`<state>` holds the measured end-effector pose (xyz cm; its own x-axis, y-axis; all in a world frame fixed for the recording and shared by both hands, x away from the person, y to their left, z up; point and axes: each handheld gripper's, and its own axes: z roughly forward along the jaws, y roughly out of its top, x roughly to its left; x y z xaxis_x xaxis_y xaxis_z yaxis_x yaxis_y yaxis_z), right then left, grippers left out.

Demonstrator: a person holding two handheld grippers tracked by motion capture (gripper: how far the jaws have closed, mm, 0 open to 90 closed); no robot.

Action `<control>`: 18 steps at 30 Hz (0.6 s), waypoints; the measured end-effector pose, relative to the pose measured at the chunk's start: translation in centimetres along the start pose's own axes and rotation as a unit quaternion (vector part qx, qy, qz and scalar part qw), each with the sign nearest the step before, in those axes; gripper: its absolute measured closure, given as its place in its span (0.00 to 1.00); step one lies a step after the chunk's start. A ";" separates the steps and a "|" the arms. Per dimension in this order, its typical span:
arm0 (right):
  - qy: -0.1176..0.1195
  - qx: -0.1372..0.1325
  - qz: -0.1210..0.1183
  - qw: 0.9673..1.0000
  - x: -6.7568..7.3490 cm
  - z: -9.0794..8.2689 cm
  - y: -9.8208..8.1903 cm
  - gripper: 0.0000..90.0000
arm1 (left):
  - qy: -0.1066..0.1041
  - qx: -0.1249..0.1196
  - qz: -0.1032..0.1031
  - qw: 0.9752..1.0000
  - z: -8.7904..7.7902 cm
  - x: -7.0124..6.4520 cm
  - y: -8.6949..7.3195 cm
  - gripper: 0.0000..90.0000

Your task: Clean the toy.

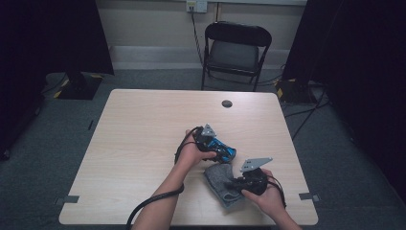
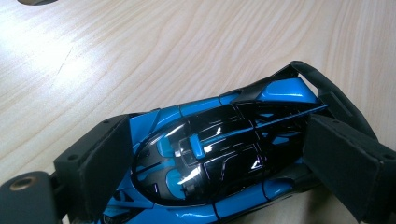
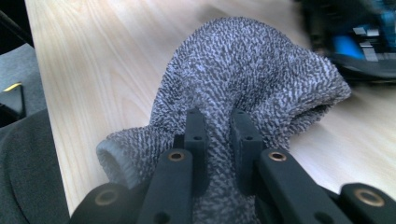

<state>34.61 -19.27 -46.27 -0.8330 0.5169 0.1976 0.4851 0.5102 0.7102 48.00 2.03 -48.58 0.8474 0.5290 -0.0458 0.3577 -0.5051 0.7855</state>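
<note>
Far left of the desk [image 1: 143, 143]: bare wood. Left of centre, left gripper [image 1: 214, 143], fingers [image 2: 100, 163] set wide and clamped on the flanks of a blue-and-black toy car [image 2: 210, 158]. Car held near the desk's middle, low over the wood, tail toward the cloth. Just right and nearer the front edge, grey knit cloth [image 1: 222, 184], flat part on the desk, one fold lifted. Further right, right gripper [image 1: 239, 182], fingers [image 3: 196, 135] narrow, pinched on that bunched fold [image 3: 252, 74], raising it into a hump with a dark hollow on the side facing the car. Beyond the desk, a folding chair [image 1: 234, 52].

Step in hand, as judged: readying the cloth to wrap or cover the car, one hand presenting the car, the other opening the fabric. Not yet joined; car and cloth close, touching or not hard to tell from the high view.

Next move likely calls for: bringing car and raised fold together, either by sliding the car under the hump or by drawing the cloth over its roof. Needs a firm pinch on the knit, enough lift to clear the rear wing, and a steady car.
</note>
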 end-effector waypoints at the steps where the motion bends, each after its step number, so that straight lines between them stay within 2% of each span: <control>1: -0.003 -0.002 0.002 1.000 -0.2 -0.4 0.0 0.89 | 0.000 0.000 0.000 1.000 0.0 0.0 0.0 0.09; 10: -0.030 -0.036 0.022 0.999 -2.3 -3.7 0.5 0.89 | 0.000 -0.002 0.000 1.000 0.0 0.0 0.0 0.09; 15: -0.049 -0.056 0.029 0.997 -3.8 -5.3 1.8 0.89 | 0.000 0.000 0.000 1.000 0.0 0.0 0.0 0.09; 18: -0.064 -0.060 0.032 0.996 -4.7 -5.5 2.5 0.88 | 0.000 -0.002 0.001 1.000 0.0 0.0 0.0 0.09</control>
<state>38.28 -24.22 -41.69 -0.7564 0.6335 0.1629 0.4948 0.3911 0.7760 47.96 2.03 -48.61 0.8482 0.5278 -0.0446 0.3550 -0.5039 0.7875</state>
